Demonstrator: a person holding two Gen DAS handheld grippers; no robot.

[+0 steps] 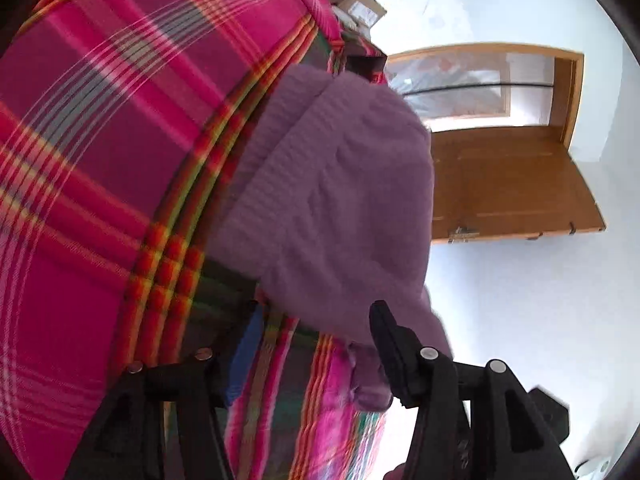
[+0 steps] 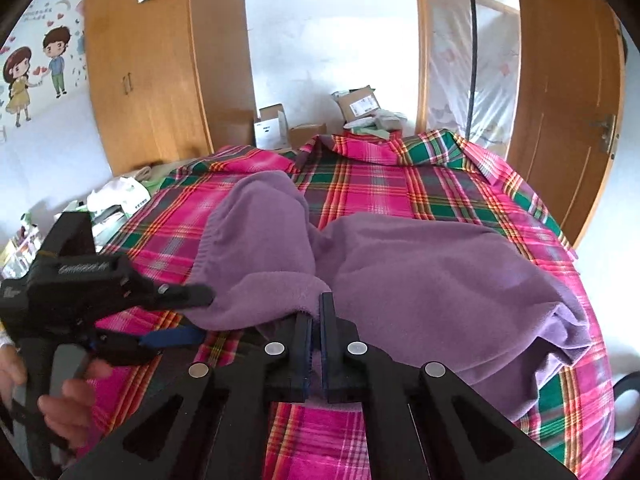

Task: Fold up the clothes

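Right gripper point(image 2: 316, 336) sat at 6 o'clock in its own view, jaws nearly closed on the near edge of the purple garment point(image 2: 420, 264). Left gripper point(image 2: 180, 316) came in at 9 o'clock of that view, held by a hand point(image 2: 60, 396). Its jaws stood wide apart, upper finger touching the garment's left edge, lower one beneath it over the bedspread point(image 2: 380, 184). No pinch there as yet.

Left wrist view was tilted and blurred. Garment point(image 1: 340, 208) filled the centre, with the one clearly seen finger point(image 1: 390, 340) at 5 o'clock against its lower edge. Jaws read as apart here too.

Garment lay on the plaid bedspread, bunched, one sleeve-like lobe running to 12 o'clock and the body spreading toward 3 o'clock. No crisp fold was visible.

Judgement: early stage. One edge was secured; the second hold, the spreading flat and all the folds were left to do.
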